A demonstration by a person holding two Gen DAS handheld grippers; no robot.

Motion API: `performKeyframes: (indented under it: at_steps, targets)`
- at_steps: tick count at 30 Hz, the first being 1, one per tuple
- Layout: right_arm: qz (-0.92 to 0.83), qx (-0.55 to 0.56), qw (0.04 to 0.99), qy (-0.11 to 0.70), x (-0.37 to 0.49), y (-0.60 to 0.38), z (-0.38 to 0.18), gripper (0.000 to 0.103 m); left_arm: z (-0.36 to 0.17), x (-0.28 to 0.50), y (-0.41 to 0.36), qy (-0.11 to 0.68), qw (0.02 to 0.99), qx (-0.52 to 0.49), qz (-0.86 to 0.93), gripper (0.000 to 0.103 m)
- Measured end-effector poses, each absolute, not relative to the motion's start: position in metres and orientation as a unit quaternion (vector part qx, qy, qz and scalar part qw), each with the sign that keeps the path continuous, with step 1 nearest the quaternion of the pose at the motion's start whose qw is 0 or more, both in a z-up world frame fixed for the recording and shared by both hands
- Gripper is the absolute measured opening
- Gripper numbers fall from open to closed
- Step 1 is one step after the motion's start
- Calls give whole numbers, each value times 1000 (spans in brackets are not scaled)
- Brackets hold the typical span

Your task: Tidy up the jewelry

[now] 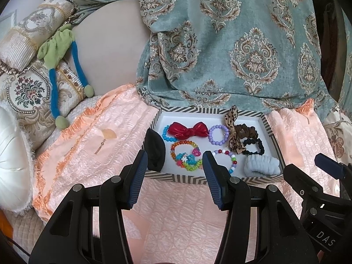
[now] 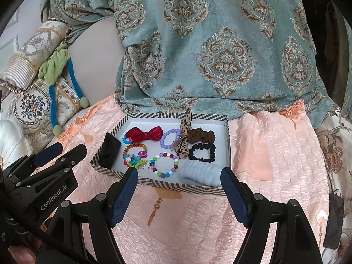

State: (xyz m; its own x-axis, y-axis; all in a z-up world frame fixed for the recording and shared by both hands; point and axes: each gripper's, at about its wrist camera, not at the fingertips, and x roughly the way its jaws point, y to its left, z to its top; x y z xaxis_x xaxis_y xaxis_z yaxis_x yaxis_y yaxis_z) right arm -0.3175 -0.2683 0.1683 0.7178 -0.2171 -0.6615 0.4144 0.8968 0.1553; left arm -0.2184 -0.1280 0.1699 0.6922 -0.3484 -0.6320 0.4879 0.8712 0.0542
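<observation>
1. You are working over a pink quilted spread (image 2: 275, 154); the striped tray (image 2: 228, 145) sits on it, straight ahead of both tools and just short of the teal patterned cloth (image 2: 220, 55) behind.
2. The tray's long axis runs left to right across your view, so everything in it lies forward of the fingertips, none to the side or behind.
3. Your left gripper (image 1: 175, 177) is spread wide and holds nothing. Its tips hang over the tray's near wall, framing the left half, where the rainbow bead bracelet (image 1: 187, 154) lies directly between them.
4. Your right gripper (image 2: 179, 194) is also spread and empty. Its tips frame the near right half, with the pale blue fluffy band (image 2: 202, 173) and the mixed bead bracelet (image 2: 165, 165) just beyond them.
5. So, as I judge it, the left tool is nearer the rainbow bracelet, the red bow (image 1: 190, 129) and the black pad (image 1: 156, 149) leaning on the left wall; the right is nearer the black scrunchie (image 2: 202, 151) and brown scrunchie (image 2: 201, 135).
6. The leopard bow (image 2: 183, 140) runs front to back, overlapping the purple bead bracelet (image 2: 169, 139); close across its narrow middle.
</observation>
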Motion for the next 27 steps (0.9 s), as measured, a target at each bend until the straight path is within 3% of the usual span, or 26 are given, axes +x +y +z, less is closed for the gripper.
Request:
performKeyframes:
  at_steps: [27]
  targets:
    - [-173,154,909,345,-313,-278,156,75,158,-212,-132,322,909,118,-236,52]
